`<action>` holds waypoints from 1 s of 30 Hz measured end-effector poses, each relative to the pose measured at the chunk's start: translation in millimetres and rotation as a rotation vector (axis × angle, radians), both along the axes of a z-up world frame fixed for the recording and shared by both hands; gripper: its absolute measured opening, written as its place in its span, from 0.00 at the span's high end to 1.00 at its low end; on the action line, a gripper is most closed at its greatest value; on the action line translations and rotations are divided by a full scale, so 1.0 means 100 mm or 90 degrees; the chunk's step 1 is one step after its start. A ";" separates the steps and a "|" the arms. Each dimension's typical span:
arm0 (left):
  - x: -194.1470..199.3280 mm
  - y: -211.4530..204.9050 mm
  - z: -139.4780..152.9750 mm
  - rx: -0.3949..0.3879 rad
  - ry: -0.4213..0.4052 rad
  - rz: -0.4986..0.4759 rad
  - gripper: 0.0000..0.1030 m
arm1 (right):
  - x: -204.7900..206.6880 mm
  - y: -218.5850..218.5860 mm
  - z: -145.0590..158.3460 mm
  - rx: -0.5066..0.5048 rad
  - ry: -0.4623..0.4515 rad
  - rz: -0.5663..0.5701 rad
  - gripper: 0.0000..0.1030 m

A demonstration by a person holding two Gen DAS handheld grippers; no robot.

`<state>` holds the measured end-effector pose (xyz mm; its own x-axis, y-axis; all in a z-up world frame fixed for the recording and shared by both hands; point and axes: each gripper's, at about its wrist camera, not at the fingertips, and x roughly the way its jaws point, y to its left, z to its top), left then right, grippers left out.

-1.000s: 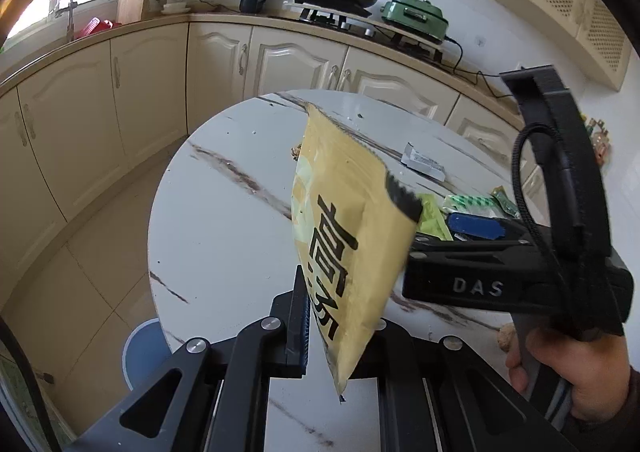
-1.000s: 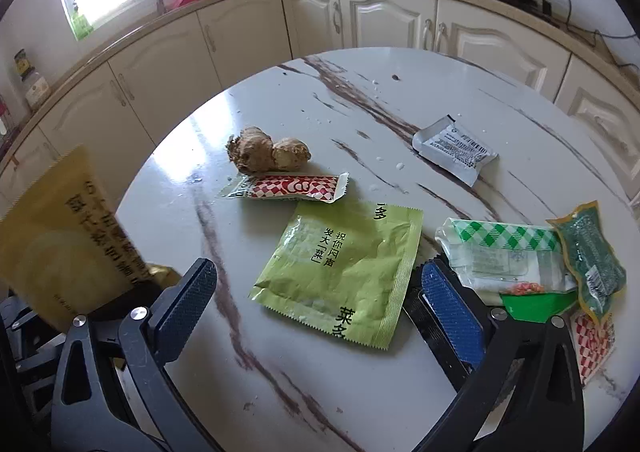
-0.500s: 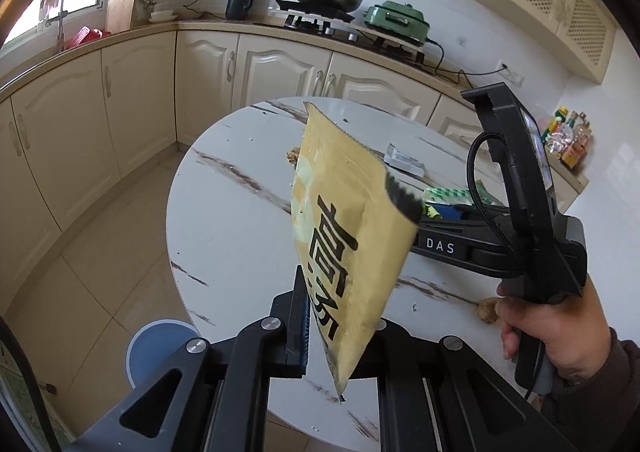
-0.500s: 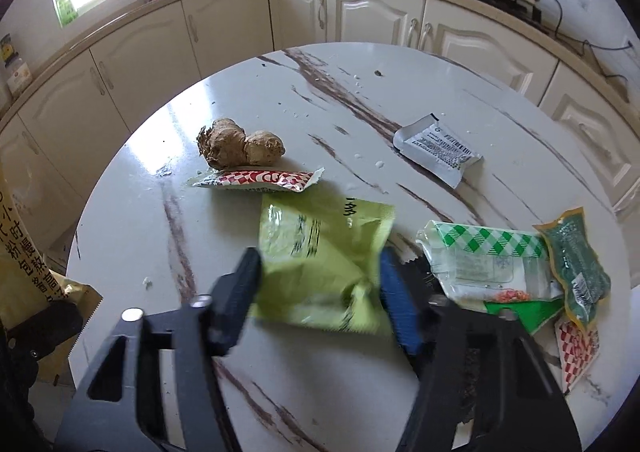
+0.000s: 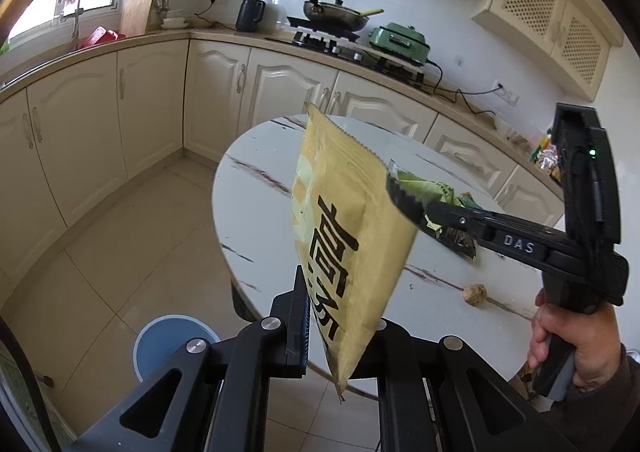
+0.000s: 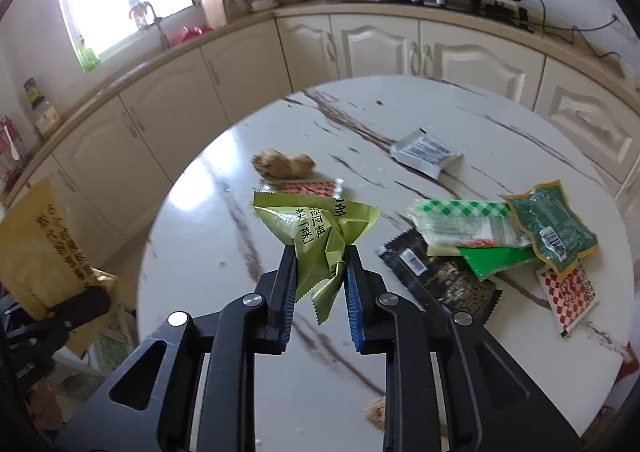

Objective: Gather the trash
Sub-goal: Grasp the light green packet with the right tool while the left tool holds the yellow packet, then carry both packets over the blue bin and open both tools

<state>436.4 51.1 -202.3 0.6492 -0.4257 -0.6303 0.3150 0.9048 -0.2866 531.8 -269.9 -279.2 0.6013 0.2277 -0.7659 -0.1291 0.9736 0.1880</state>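
Note:
My left gripper (image 5: 340, 316) is shut on a large yellow snack bag (image 5: 344, 236) with black characters, held upright off the table's near edge. The bag also shows at the left of the right wrist view (image 6: 40, 252). My right gripper (image 6: 320, 272) is shut on a crumpled green wrapper (image 6: 316, 236), lifted above the round marble table (image 6: 224, 236). From the left wrist view the right gripper (image 5: 408, 204) holds the green wrapper (image 5: 424, 188) just behind the yellow bag.
More wrappers lie on the table's right side: white-green (image 6: 460, 224), dark green (image 6: 552, 228), black (image 6: 440, 280), red-checked (image 6: 568, 292), silver (image 6: 424, 152). Ginger (image 6: 284, 164) and a red-checked packet (image 6: 304, 186) lie mid-table. A blue bin (image 5: 172, 344) stands on the floor.
My right gripper closed on the green wrapper and lifted it off the table, crumpling it. Both grippers pulled back from the table; the left kept its hold on the yellow bag.

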 end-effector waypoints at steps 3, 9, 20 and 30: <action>-0.12 0.32 0.02 -0.002 -0.006 0.037 0.93 | -0.08 0.39 0.17 0.025 -0.027 0.055 0.79; -0.32 1.01 -0.13 0.012 0.014 0.126 0.93 | -0.10 1.52 0.11 0.072 -0.030 0.189 0.79; -0.12 1.85 -1.26 0.045 0.188 0.217 0.93 | 0.28 2.86 -1.45 0.068 0.135 0.270 0.79; 0.61 1.65 -2.67 0.057 0.371 0.159 0.93 | 0.71 2.84 -3.17 0.042 0.316 0.203 0.78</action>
<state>497.4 215.8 -469.3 0.2624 -0.2358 -0.9357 -0.0927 0.9591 -0.2676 602.7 14.5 -596.3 0.0694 0.3949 -0.9161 -0.2949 0.8854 0.3594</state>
